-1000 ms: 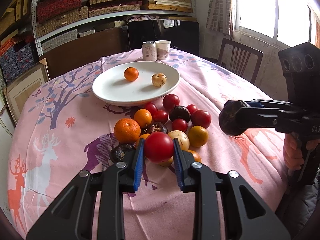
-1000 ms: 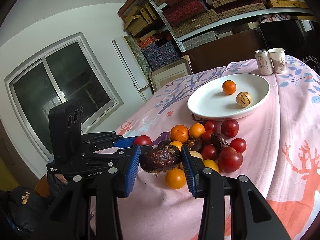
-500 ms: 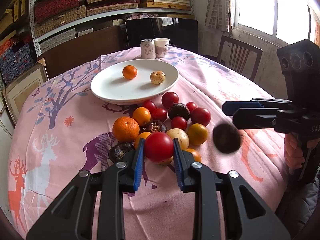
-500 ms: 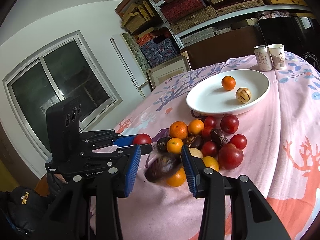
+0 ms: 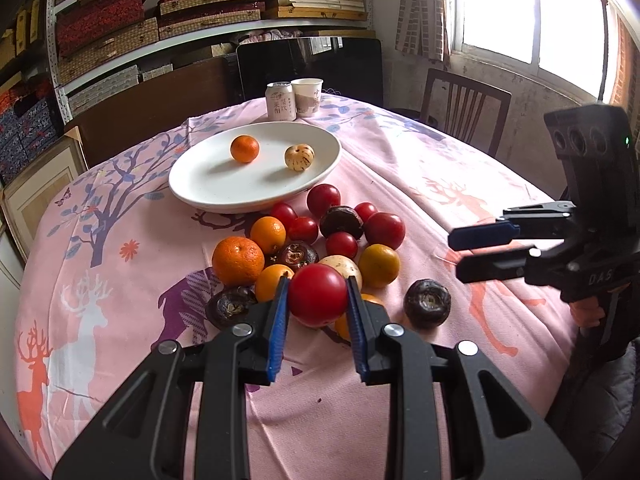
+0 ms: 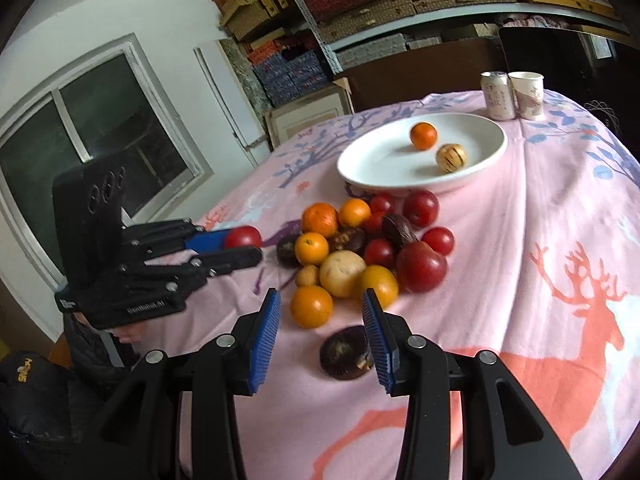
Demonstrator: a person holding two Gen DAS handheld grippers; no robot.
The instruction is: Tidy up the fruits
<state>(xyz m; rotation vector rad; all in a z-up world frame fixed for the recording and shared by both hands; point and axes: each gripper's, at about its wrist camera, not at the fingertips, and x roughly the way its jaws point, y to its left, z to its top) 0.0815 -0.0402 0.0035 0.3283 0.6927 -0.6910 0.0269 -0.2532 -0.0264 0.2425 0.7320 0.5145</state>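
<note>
My left gripper (image 5: 317,300) is shut on a red tomato (image 5: 318,294), held just above the near side of the fruit pile (image 5: 320,240); it also shows as the left gripper (image 6: 240,246) with the red tomato (image 6: 242,237) in the right wrist view. My right gripper (image 6: 321,312) has its jaws opening, with nothing pressed between them. A dark wrinkled passion fruit (image 6: 346,353) lies on the cloth below its right finger, loose. The same passion fruit (image 5: 427,303) rests beside the pile, left of and below the right gripper (image 5: 456,254). A white plate (image 5: 208,188) holds an orange (image 5: 244,148) and a striped pale fruit (image 5: 299,156).
A drink can (image 5: 281,101) and a paper cup (image 5: 307,96) stand behind the plate. The round table wears a pink deer-print cloth (image 5: 400,160). A wooden chair (image 5: 464,108) stands at the far right. Shelves of boxes (image 5: 160,4) line the back wall.
The right gripper let go of the dark passion fruit, which dropped to the cloth beside the pile; its jaws spread wider. The left gripper kept still with the tomato.
</note>
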